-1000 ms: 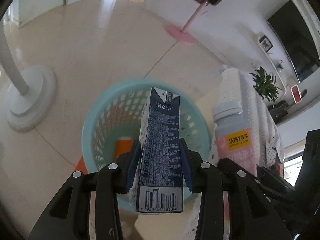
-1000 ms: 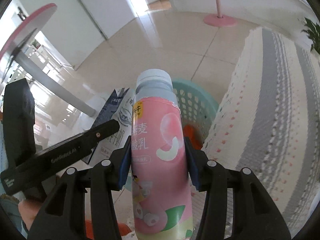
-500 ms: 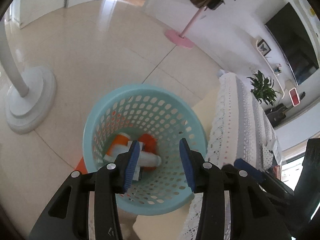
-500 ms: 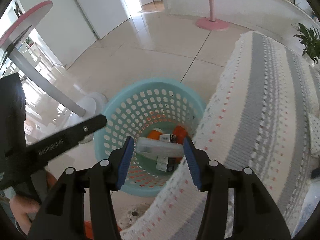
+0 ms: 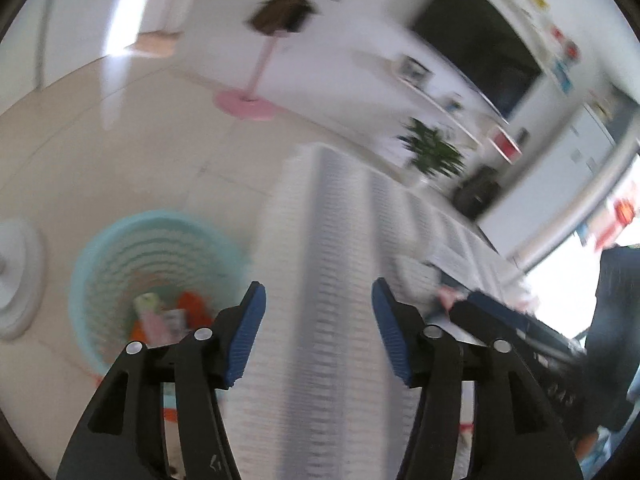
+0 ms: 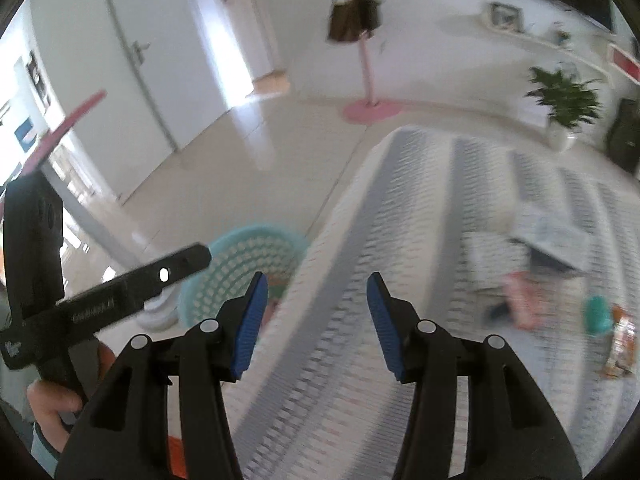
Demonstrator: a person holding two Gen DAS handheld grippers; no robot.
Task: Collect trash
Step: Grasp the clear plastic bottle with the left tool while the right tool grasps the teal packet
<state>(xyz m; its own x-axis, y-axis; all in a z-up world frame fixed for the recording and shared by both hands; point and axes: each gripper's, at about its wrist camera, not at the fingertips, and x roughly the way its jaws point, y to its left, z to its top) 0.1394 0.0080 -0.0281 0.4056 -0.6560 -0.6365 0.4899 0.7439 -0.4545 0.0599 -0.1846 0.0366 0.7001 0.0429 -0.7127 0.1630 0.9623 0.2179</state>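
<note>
Both tongs gape empty above the striped cloth

Left tool just opening, empty; right tool apart, empty.

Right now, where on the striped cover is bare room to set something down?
The striped cover is bare between the teal basket and the clutter on its right. That right side is crowded: a pink item, a teal item and a snack packet.
</note>
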